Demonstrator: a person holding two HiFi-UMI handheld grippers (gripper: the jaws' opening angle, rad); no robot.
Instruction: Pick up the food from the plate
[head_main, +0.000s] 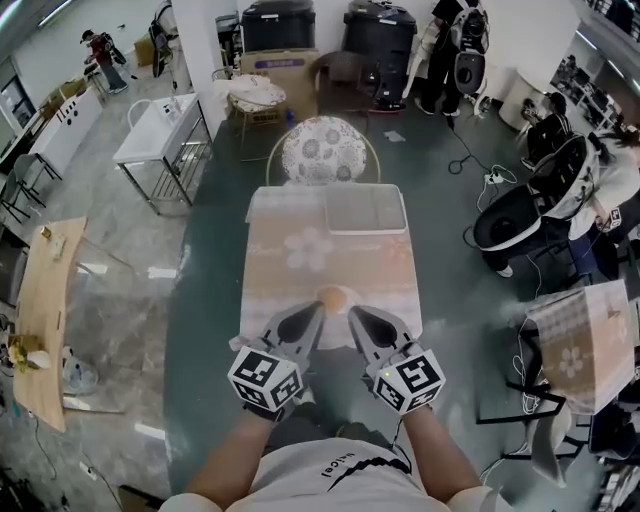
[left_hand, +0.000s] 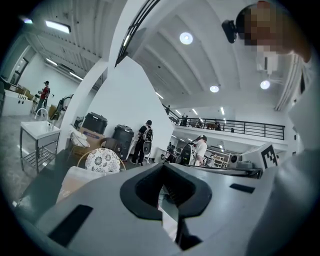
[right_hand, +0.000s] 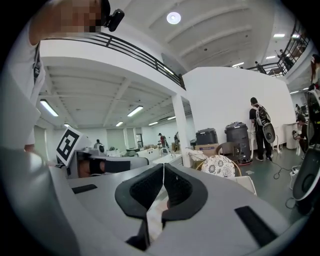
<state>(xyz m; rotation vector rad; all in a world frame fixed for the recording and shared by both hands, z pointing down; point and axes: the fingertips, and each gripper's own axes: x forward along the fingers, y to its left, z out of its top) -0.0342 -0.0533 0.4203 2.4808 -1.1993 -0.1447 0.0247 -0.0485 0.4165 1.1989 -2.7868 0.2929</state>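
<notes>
A round tan piece of food (head_main: 334, 297) lies near the front edge of the cloth-covered table (head_main: 290, 270). I cannot make out the plate under it. My left gripper (head_main: 319, 307) and right gripper (head_main: 353, 312) hover side by side just in front of the food, tips pointing at it from either side. Both are shut with nothing between the jaws. In the left gripper view, the left gripper (left_hand: 162, 166) has its jaws meeting at the tip. The right gripper view shows the same for the right gripper (right_hand: 163, 165). The jaws hide the food in both gripper views.
A pale rectangular tray (head_main: 366, 210) lies at the table's far right. A chair with a patterned cushion (head_main: 323, 150) stands behind the table. A wooden table (head_main: 45, 320) is at the left and a chair with a chequered cloth (head_main: 580, 340) at the right. People stand in the background.
</notes>
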